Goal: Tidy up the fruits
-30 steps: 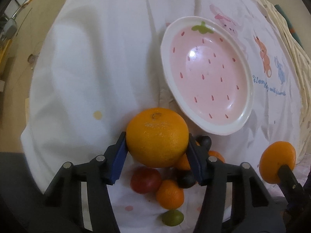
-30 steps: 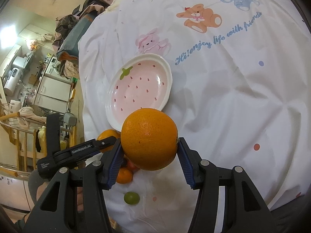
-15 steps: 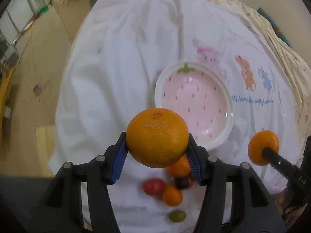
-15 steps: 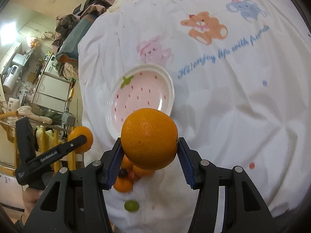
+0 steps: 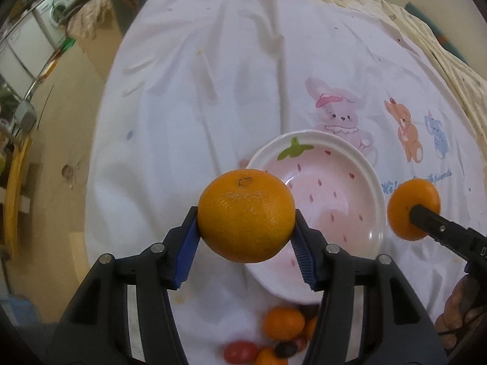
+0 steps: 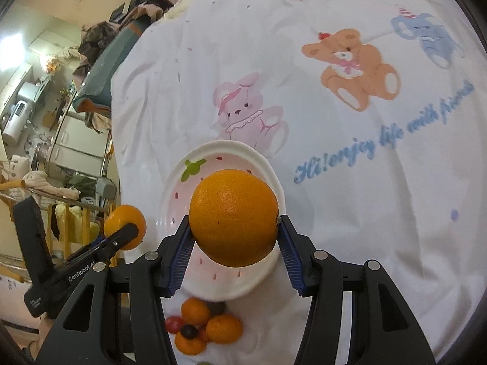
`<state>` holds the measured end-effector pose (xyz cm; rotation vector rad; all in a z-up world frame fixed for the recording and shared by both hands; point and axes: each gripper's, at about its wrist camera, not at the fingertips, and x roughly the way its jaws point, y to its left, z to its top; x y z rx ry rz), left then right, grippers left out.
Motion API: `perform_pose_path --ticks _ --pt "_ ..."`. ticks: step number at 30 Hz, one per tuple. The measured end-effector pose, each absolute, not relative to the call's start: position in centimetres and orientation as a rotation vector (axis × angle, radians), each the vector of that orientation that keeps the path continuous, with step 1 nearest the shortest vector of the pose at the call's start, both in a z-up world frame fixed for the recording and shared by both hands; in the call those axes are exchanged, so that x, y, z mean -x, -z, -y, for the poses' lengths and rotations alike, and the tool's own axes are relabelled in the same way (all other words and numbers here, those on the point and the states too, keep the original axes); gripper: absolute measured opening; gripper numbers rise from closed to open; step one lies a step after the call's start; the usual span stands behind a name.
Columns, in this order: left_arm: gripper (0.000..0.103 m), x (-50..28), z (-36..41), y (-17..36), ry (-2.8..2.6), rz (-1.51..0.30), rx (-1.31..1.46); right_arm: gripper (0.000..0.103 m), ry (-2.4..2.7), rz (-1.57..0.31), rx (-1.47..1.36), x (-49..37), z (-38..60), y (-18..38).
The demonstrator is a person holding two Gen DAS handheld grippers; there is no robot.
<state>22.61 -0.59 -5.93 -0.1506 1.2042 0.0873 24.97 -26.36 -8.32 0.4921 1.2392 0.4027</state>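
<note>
Left wrist view first: our left gripper (image 5: 246, 240) fills the near edge, its blue-padded jaws clamped on a large orange (image 5: 246, 215) that we hold in the air, its stem scar facing up. Below and just behind the gripper, a small heap of fruit (image 5: 275, 334) lies on the white cloth (image 5: 188, 97): we make out mandarins, a red tomato-like piece and something dark, all blurred. Beyond the orange sits the strawberry-patterned plate (image 5: 373, 182), pink inside with a white rim and a green leaf mark at its far edge; it holds no fruit. To the right, level with the plate's rim, our right gripper (image 5: 426, 217) comes in from the side with its own orange (image 5: 412, 210) held off the cloth. Farther still, a pink bunny, an orange bear and a blue elephant are printed on the cloth.

From the right wrist view, our right gripper (image 6: 234, 243) is likewise closed on a second orange (image 6: 233, 217), pinched between its blue pads above the near half of the plate (image 6: 268, 167). The fruit heap (image 6: 204, 325) lies on the cloth between the gripper's arms, just short of the plate's near rim. At the left, our left gripper (image 6: 121, 237) carries its orange (image 6: 121, 217) beside the plate's left edge, out past the edge of the cloth. Beyond the plate we read the pink bunny and blue lettering.
</note>
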Motion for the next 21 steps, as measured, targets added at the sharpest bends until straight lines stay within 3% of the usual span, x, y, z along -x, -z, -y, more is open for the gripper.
perform_pose_path --ticks 21 --pt "0.054 -26.0 4.5 10.2 0.056 -1.125 -0.035 0.058 -0.509 -1.360 -0.548 -30.9 23.2 14.0"
